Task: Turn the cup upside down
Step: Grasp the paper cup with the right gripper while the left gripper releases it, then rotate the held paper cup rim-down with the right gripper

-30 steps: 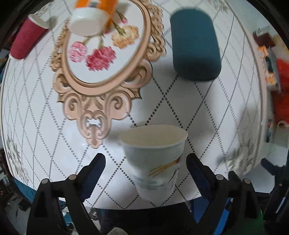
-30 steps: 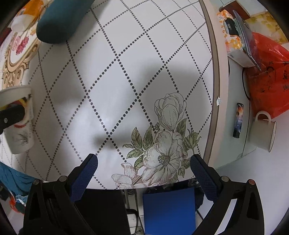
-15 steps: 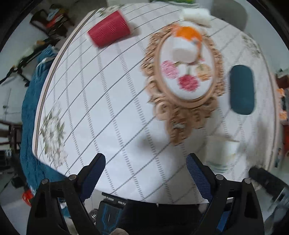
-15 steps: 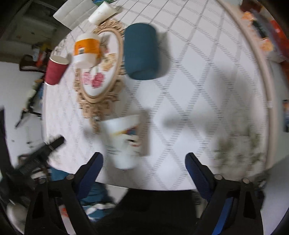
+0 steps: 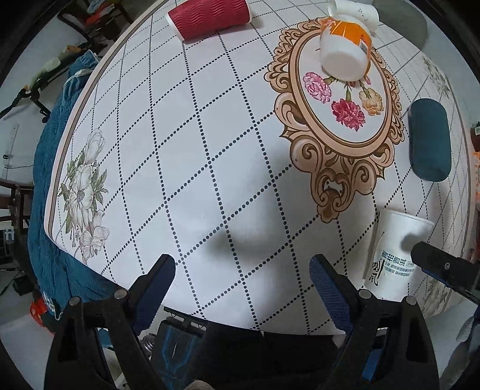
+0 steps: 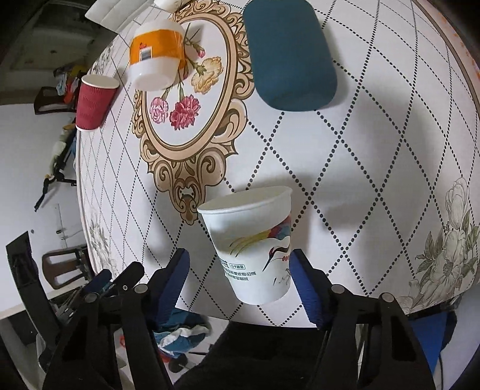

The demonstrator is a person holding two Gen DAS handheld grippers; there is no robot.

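in the left wrist view the left gripper (image 5: 241,277) hangs with jaws apart over bare table (image 5: 210,156); the white paper cup (image 5: 396,255) stands mouth up near the table's edge, off to its right. four other containers show: red cup (image 5: 210,18), orange-banded tub (image 5: 345,49), teal case (image 5: 429,144), and one white cup (image 5: 354,12) on its side. in the right wrist view the right gripper (image 6: 237,279) is apart around the paper cup (image 6: 255,243), one pad touching it; what it holds cannot be seen.

Home dining room, floral tablecloth (image 5: 210,168), chair (image 6: 63,267)
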